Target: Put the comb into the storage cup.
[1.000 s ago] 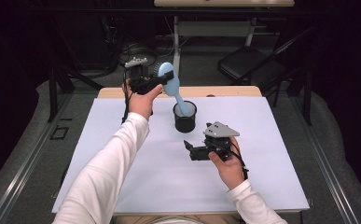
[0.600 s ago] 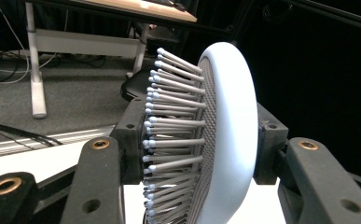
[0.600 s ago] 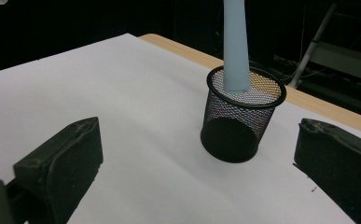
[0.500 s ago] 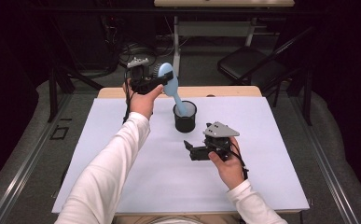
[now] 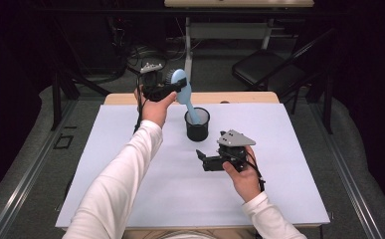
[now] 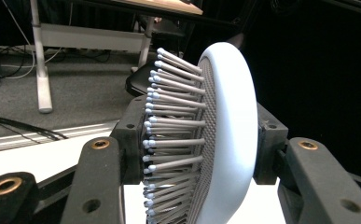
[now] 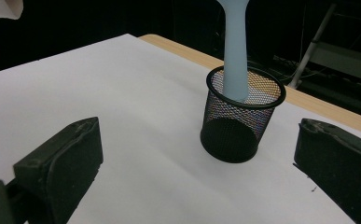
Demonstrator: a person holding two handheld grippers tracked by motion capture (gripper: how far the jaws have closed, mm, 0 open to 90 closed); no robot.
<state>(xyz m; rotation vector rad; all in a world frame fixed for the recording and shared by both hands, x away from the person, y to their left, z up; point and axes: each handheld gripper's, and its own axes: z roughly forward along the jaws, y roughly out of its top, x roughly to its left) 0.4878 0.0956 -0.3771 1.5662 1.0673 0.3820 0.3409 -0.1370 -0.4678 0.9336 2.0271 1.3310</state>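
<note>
On the white table sheet [image 5: 130, 164] the black wire-mesh cup [image 5: 197, 124] takes the pale blue plastic hairbrush [image 5: 182, 88] handle, left gripper [image 5: 172, 88] clamping its head, bristles visible in the left gripper view, right gripper [image 5: 203, 160] spread wide and empty.

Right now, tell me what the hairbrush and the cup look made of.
Hairbrush: likely plastic, pale blue, smooth with a soft sheen; grey pins with pale rounded tips. Cup: looks like black wire mesh, probably metal; the handle and table show through its perforated wall under a solid rim.
</note>
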